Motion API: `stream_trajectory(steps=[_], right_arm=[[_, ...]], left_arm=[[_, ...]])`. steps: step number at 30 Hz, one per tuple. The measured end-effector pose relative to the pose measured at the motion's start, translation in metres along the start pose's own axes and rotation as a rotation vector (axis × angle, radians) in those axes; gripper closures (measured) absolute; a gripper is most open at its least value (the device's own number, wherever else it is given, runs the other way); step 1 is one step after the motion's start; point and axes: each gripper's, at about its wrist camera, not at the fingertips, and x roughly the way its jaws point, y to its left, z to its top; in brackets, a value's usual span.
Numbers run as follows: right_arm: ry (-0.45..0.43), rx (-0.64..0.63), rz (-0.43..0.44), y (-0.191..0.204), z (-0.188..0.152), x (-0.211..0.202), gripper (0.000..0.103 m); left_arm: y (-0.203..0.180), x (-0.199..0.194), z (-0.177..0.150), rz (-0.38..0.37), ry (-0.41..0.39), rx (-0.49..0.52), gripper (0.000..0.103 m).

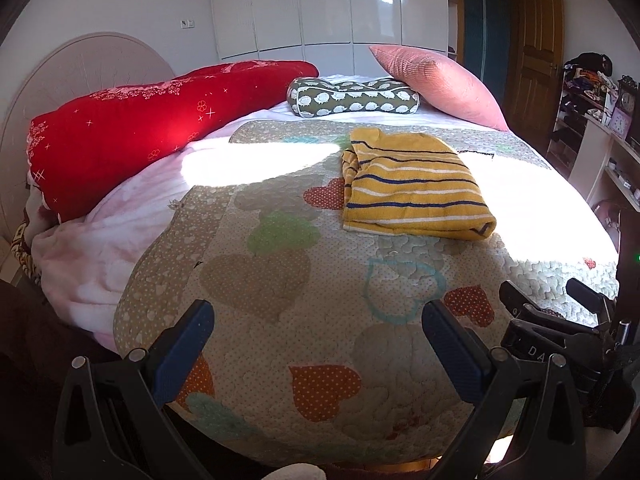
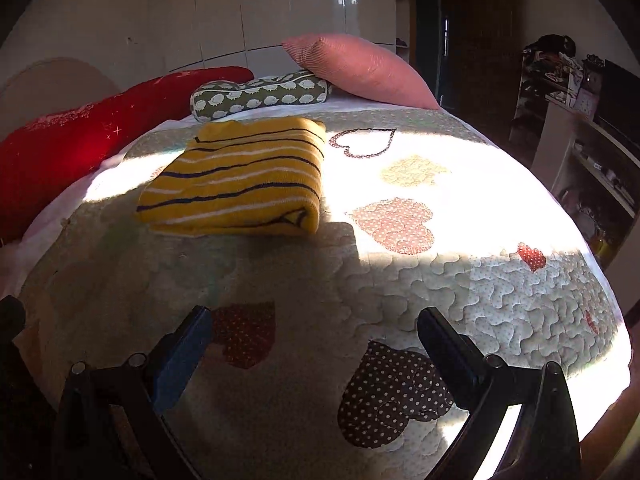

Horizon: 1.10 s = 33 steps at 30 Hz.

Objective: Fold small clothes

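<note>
A yellow knit garment with navy and white stripes point(image 1: 412, 186) lies folded into a compact rectangle on the heart-patterned quilt point(image 1: 280, 280). The right wrist view shows the same garment point(image 2: 240, 184) left of centre, partly in sunlight. My left gripper point(image 1: 318, 316) hovers open over the near part of the quilt, well short of the garment, with nothing between its fingers. My right gripper point(image 2: 314, 322) is open too, also empty and well back from the garment. Its black body point(image 1: 560, 328) shows at the lower right of the left wrist view.
A red bolster point(image 1: 152, 120), a green patterned pillow point(image 1: 352, 98) and a pink cushion point(image 1: 436, 80) line the far side of the bed. A pink blanket point(image 1: 100, 240) bunches at the left. Shelves point(image 1: 600, 128) stand right of the bed, white wardrobes point(image 1: 320, 4) behind it.
</note>
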Motion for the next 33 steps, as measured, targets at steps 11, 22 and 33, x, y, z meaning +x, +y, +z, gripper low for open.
stream_trajectory(steps=[11,22,33], right_arm=[[-0.011,0.058,0.031,-0.006,0.002,-0.005,0.000],[-0.015,0.093,0.014,-0.033,-0.002,-0.001,0.000],[0.038,0.066,-0.013,-0.033,-0.006,0.013,0.000]], left_arm=[[-0.003,0.003,-0.008,-0.054,0.023,0.002,0.000],[-0.034,0.050,-0.014,-0.117,0.144,0.029,0.000],[-0.037,0.065,-0.016,-0.113,0.162,0.031,0.000]])
